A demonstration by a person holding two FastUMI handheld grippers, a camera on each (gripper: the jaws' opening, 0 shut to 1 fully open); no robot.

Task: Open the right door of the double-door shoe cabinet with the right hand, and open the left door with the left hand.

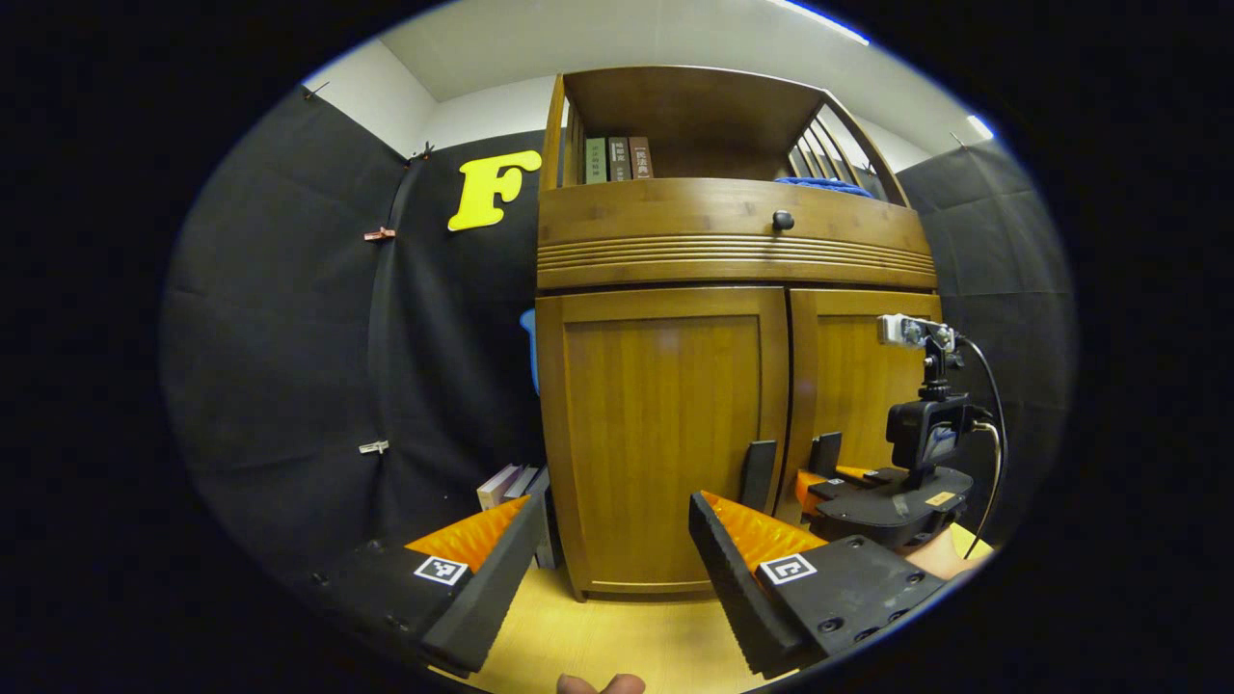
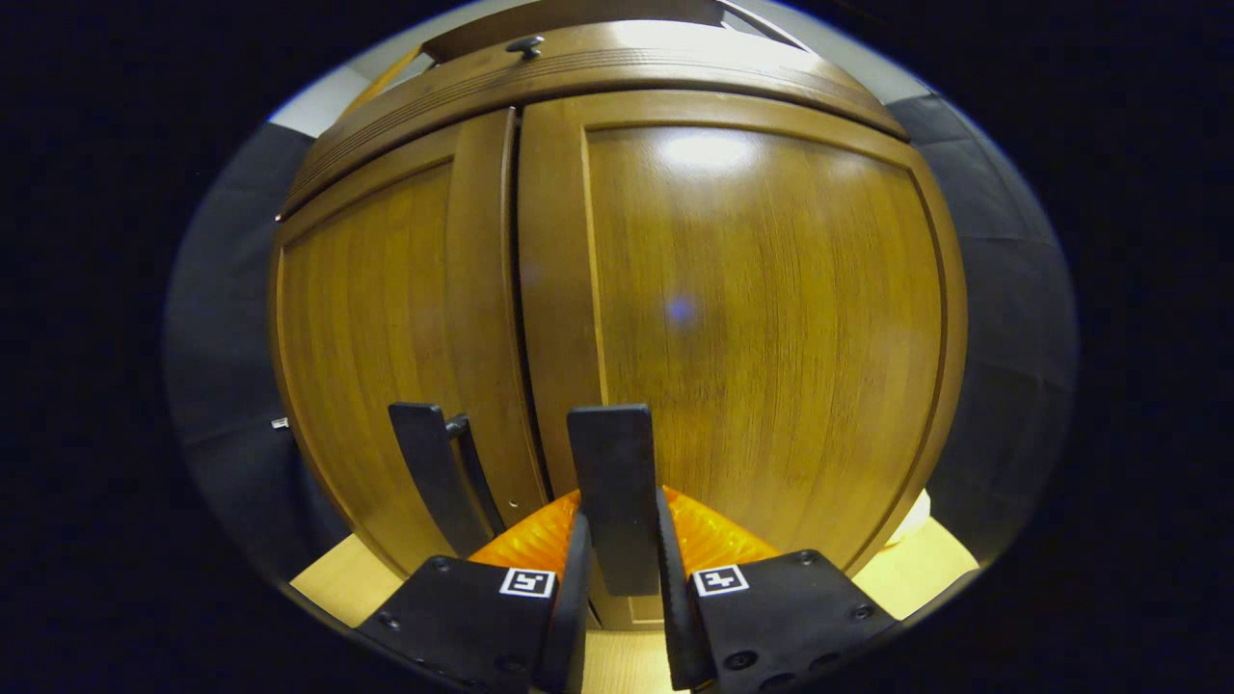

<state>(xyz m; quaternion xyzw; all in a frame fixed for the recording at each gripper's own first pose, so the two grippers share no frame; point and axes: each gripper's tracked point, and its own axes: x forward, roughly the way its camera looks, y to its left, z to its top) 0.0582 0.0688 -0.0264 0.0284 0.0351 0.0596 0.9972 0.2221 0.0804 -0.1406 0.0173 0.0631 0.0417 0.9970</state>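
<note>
Between the right tool's (image 2: 617,569) fingers sits the right door handle (image 2: 611,492).

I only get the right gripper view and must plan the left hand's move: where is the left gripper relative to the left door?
Observer: The left gripper is back from the left door, short of the left handle.
Operator: Is it open?
Observer: Yes, its fingers are wide apart, holding nothing.
Operator: Anything beside that door?
Observer: Books stand on the floor by the cabinet.
Operator: Does my grip look good from there?
Observer: The right gripper sits at the right handle; both doors look flush.
</note>
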